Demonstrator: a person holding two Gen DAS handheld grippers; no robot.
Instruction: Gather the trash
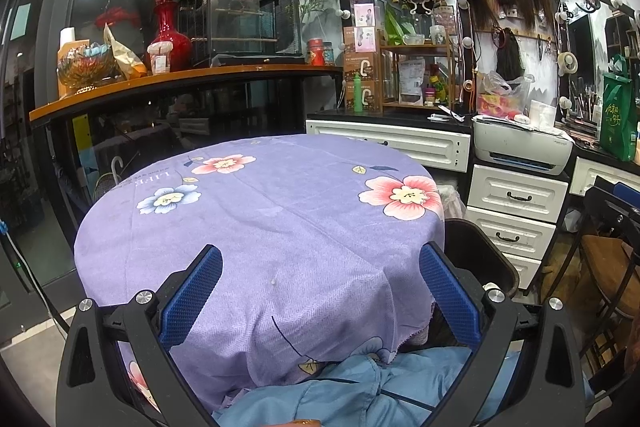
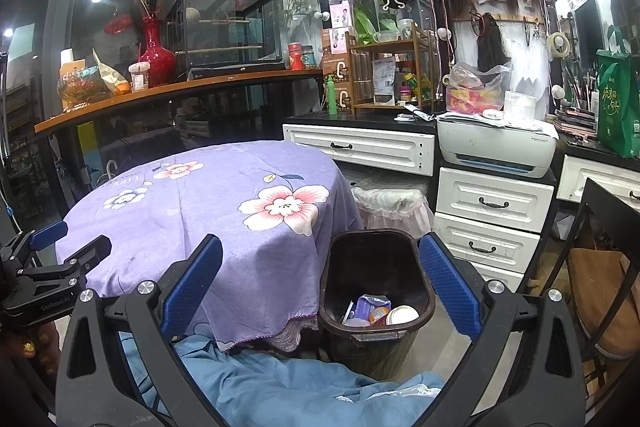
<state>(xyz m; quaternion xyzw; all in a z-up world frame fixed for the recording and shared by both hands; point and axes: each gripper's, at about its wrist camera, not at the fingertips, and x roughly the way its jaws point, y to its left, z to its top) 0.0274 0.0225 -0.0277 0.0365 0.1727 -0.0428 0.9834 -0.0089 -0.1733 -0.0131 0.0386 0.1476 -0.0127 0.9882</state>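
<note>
My worry now is mostly about what I can't see. The trash sits in the black bin (image 2: 376, 287) on the floor just beside the tabletop (image 1: 260, 227) — a white cup (image 2: 402, 315), a purple wrapper (image 2: 372, 305) and a few smaller bits I can't make out, all low against the near wall. The purple flowered cloth (image 2: 224, 227) looks bare from both wrist views, apart from a tiny pale speck (image 1: 273, 282) near the front edge that may be a crumb or only a mark; I can't tell which. If I take the job as finished and that speck is trash, something is left behind.

The cloth hangs down to the bin's rim, so a careless sweep of either claw could catch the hem, drag the cloth, or knock the bin over and spill what is in it. My blue garment (image 2: 288, 387) bunches below the hem too, and could snag a finger.

My right claw (image 2: 320, 287) is spread wide with nothing between its blue pads (image 2: 192, 287) — one finger lies over the cloth, the other over the bin's far side, and it appears to hover above both rather than touch. My left claw (image 1: 320, 299) is just as wide apart and empty, held over the front of the cloth; in the right wrist view it shows at the left edge (image 2: 60, 259), well apart from the bin.
</note>
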